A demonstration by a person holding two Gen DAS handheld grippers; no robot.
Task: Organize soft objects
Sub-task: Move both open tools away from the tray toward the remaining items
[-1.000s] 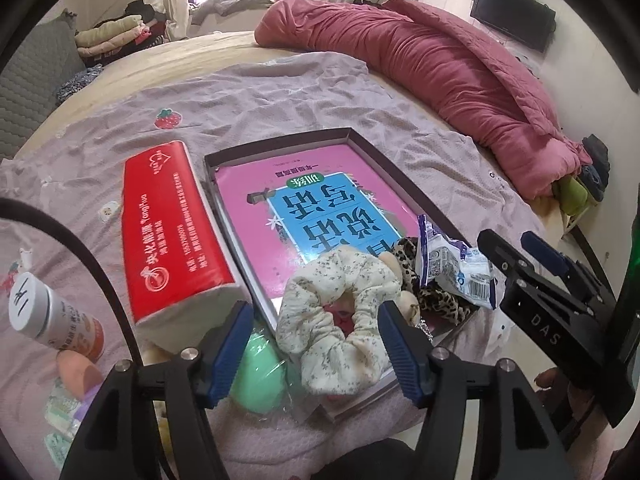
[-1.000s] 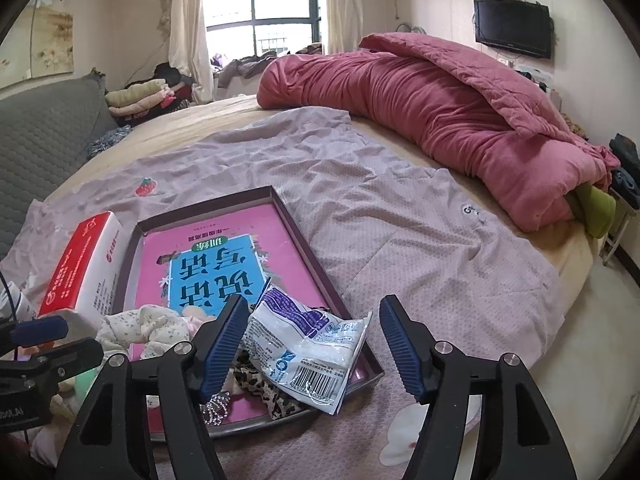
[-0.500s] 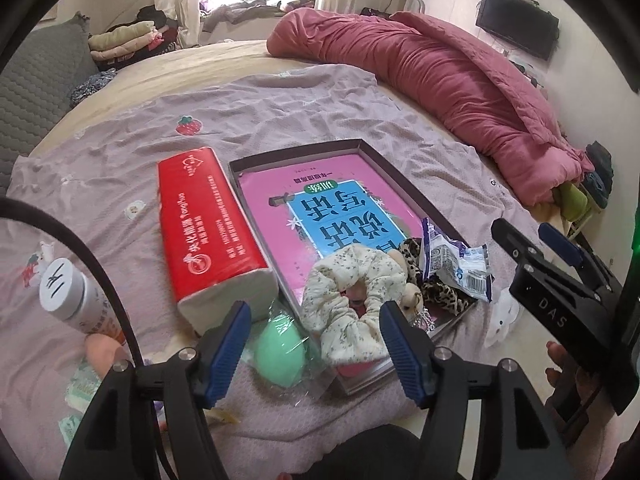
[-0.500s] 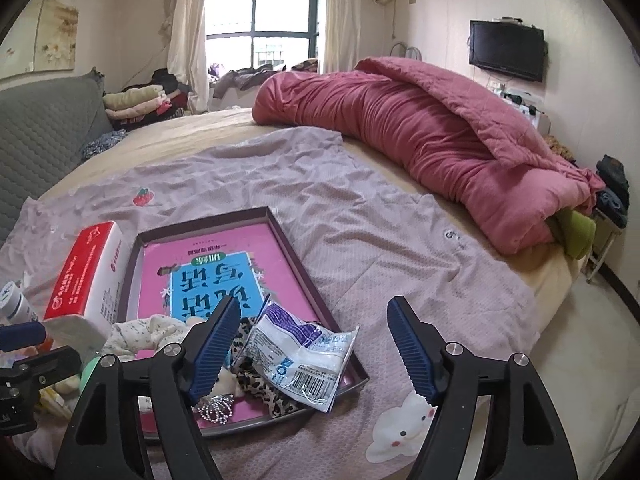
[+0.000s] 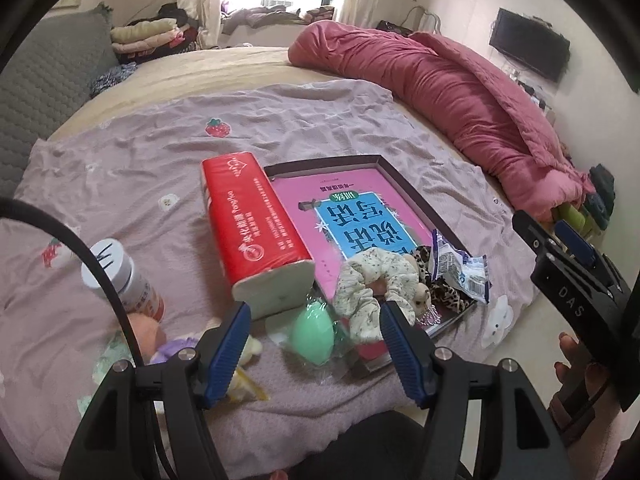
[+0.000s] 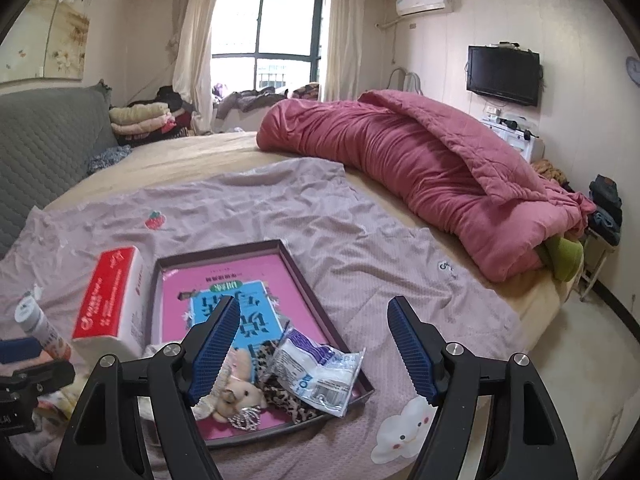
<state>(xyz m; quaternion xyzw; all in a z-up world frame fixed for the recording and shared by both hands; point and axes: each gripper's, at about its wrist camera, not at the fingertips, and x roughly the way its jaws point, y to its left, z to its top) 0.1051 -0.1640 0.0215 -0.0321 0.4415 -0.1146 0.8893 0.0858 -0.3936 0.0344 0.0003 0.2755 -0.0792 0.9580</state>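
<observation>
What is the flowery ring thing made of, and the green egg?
The flowery scrunchie looks like soft cotton-type fabric: matte, gathered into ruffles. The green egg looks like smooth matte sponge or foam, though it could be plastic; it sits in clear, shiny, crinkly wrapping.

Your left tongs point(image 5: 314, 346) hang open above the bed's near edge, nothing between the 2 blue pads. Just past them the green egg-shaped sponge point(image 5: 312, 334) lies in clear wrap beside the floral scrunchie point(image 5: 370, 286), which drapes over the near corner of the dark tray point(image 5: 404, 178). A leopard-print scrunchie point(image 5: 444, 292) and a white-and-blue packet point(image 5: 460, 270) also sit in that tray on the pink book point(image 5: 304, 204). The red tissue pack point(image 5: 252, 232) lies along the tray's left side. Your right tongs point(image 5: 568, 264) show at the right edge.
</observation>
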